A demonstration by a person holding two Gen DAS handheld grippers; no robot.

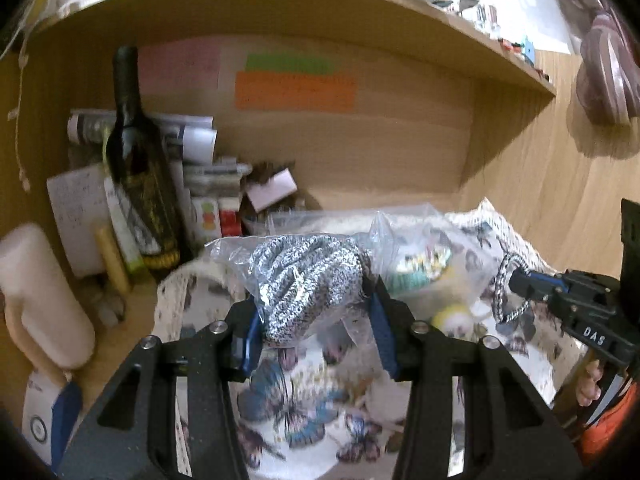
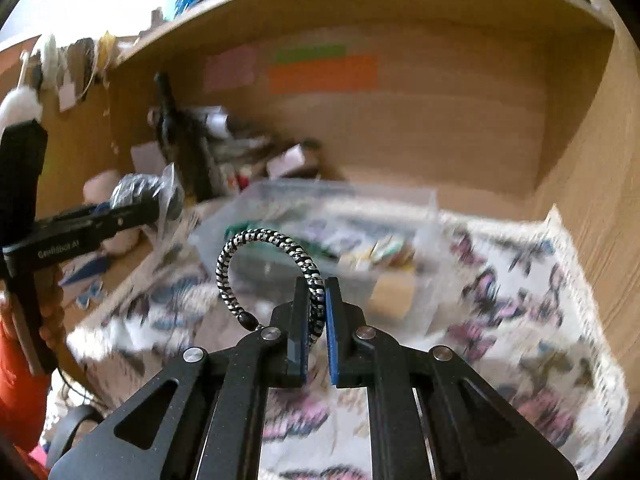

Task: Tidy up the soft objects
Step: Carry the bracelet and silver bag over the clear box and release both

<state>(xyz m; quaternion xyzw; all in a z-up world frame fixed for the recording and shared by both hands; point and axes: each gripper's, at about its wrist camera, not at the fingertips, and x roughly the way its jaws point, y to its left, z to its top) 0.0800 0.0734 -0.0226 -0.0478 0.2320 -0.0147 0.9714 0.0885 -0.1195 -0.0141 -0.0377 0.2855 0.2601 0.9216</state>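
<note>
Left gripper (image 1: 316,328): jaws closed on a clear plastic bag (image 1: 308,284) holding a coil of black-and-white speckled rope, lifted above the butterfly cloth (image 1: 288,400).
Right gripper (image 2: 318,320): jaws nearly together, pinching a loop of black-and-white cord (image 2: 264,256) that arches up and to the left of the fingers.
Same cord, left view: seen at right, held at the tip of the right gripper (image 1: 516,282).
Clear box (image 2: 320,232): sits on the cloth just beyond the cord; contents blurred.
Bench (image 1: 520,184): wooden, with a shelf overhead.
Dark bottle (image 1: 138,168): upright at far left, among papers.
Orange note (image 1: 296,92): stuck on the back panel.
</note>
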